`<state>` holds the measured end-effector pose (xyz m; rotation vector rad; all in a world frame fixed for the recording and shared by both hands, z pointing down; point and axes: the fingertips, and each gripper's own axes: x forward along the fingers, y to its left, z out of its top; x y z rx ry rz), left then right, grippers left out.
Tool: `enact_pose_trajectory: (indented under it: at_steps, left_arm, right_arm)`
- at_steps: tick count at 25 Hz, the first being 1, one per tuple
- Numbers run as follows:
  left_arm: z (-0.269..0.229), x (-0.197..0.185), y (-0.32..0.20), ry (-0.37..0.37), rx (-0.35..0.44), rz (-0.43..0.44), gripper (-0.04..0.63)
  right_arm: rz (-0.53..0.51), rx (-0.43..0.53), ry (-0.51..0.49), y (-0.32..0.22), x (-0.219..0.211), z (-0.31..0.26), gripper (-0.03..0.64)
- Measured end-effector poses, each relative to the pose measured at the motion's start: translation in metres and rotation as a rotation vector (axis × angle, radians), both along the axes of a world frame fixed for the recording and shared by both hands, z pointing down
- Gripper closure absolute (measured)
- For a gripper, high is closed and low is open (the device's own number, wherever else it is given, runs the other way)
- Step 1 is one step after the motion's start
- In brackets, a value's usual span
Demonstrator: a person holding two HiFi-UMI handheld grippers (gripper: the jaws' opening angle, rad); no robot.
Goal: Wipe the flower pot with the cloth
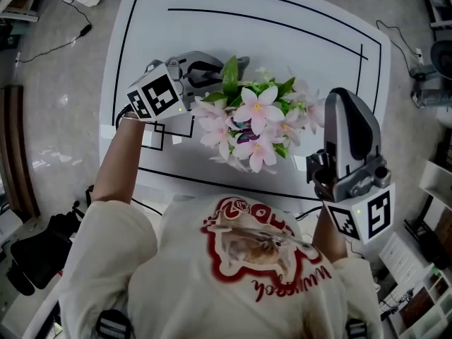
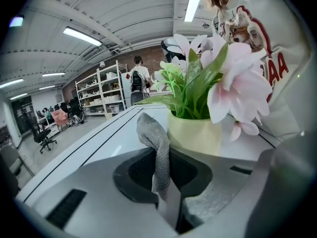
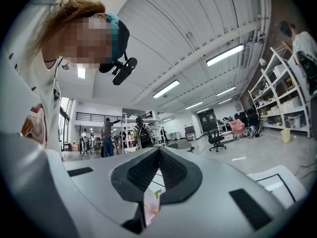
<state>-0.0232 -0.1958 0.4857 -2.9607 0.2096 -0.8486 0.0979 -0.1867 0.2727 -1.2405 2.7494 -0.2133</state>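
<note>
Pink artificial flowers (image 1: 251,122) with green leaves hide the pot in the head view. In the left gripper view the pale yellow pot (image 2: 195,133) stands on the white table (image 1: 296,55), just beyond my jaws. My left gripper (image 1: 215,69) (image 2: 159,155) is at the plant's left side, shut on a grey cloth (image 2: 152,133) whose free end sticks up close beside the pot's wall; whether it touches I cannot tell. My right gripper (image 1: 339,97) (image 3: 158,150) is to the right of the flowers, level and shut with nothing in it. A bit of pink petal (image 3: 151,209) shows below its jaws.
Black lines are marked on the table top (image 1: 212,20). Cables (image 1: 63,44) lie on the floor to the left. Shelving (image 2: 99,95) and office chairs (image 3: 215,138) stand in the room, with people (image 3: 106,135) far off.
</note>
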Motion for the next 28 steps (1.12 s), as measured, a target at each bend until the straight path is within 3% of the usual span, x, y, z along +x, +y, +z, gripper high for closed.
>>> enact_pose_trajectory:
  at_steps: [28]
  left_arm:
    - [0.005,-0.017,0.022,-0.043,0.015,-0.192,0.538]
  right_arm:
    - [-0.135,0.012,-0.014,0.023,-0.001,0.000,0.617]
